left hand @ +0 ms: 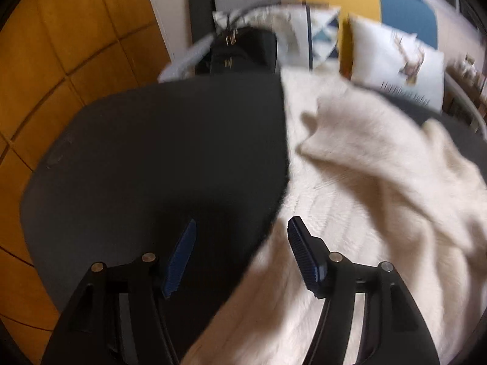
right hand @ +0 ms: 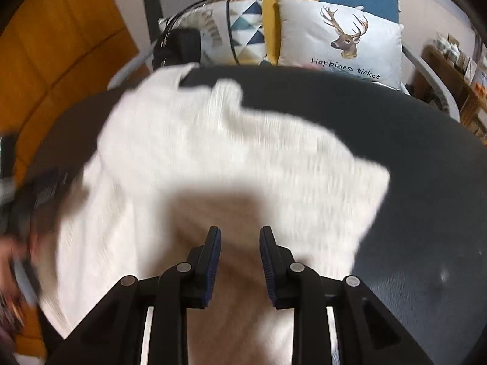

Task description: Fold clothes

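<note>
Cream knit, a sweater (right hand: 219,152), lies spread across the dark surface (left hand: 146,152), one part already doubled over its body, likely so the fold can be squared up. The left gripper (left hand: 242,243) hangs with jaws wide and empty at the garment's edge where cloth meets surface. The right gripper (right hand: 240,261) hovers over its middle, jaws narrowly parted, gripping nothing.

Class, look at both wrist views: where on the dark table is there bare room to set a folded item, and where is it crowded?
Bare: the table left of the white sweater, out to its rounded edge, and the strip right of it. Crowded: the far edge, with the black bag and deer cushion.
</note>
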